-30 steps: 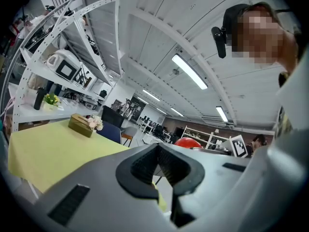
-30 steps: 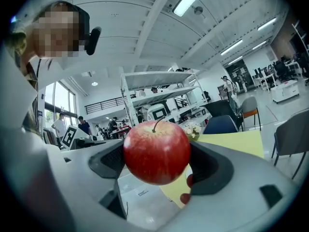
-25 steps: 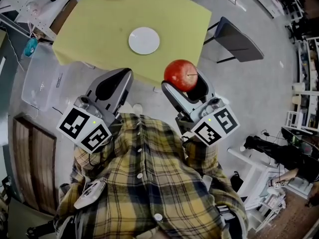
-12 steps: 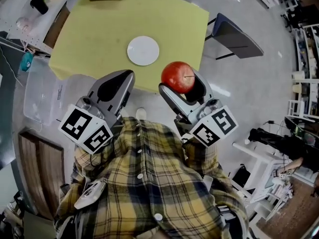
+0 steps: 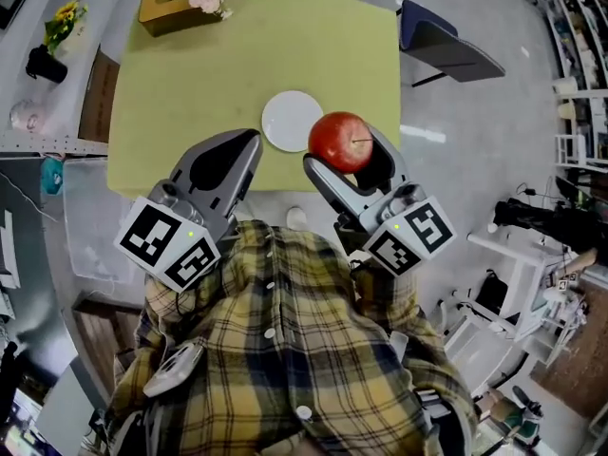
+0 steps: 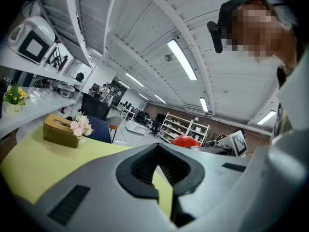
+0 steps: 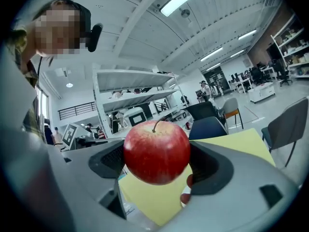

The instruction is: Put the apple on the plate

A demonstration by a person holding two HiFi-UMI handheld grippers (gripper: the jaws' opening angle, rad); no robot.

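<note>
- You are in the carry step. Your right claw (image 5: 344,156) is clenched on the apple (image 5: 340,141), one jaw on each flank, and holds it in the air.
- In the right gripper view the apple (image 7: 156,151) sits squarely between the pads with its stem up, and the yellow desk (image 7: 159,197) shows beneath it. The hold looks secure.
- From the head view the apple hangs over the near edge of the desk (image 5: 180,74). It appears just to the right of the white plate (image 5: 288,122), which lies bare.
- Your left claw (image 5: 243,146) is closed on nothing and hovers near the same desk edge, left of the plate. I see no job for it in this step.
- The next move, as I judge it, is to shift the apple left and a little forward until it is over the middle of the plate. Then lower it until it rests there, and only then spread the jaws.
- Release low and gently, because a round apple may roll off a flat plate.
</note>
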